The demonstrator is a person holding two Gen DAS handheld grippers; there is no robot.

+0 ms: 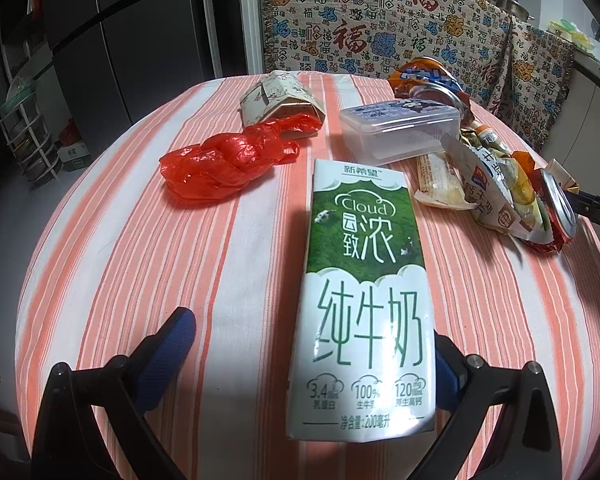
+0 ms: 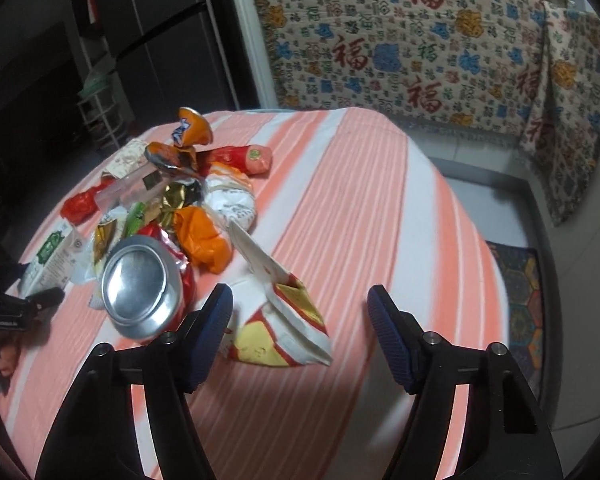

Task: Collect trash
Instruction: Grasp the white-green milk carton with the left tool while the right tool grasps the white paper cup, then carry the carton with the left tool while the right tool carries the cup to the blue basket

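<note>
the left gripper (image 1: 308,360) is spread wide around the near end of 1 milk carton (image 1: 366,280), which lies flat near the table's front edge; its left pad is apart from the carton. behind it lie 1 red plastic bag (image 1: 228,160), 1 clear plastic box (image 1: 398,130) and 1 crushed can (image 2: 146,284). the right gripper (image 2: 300,332) is open, empty, over 1 torn snack wrapper (image 2: 284,328). an orange-and-white striped tablecloth (image 1: 140,264) covers the table; a patterned blanket (image 2: 420,52) hangs behind.
</note>
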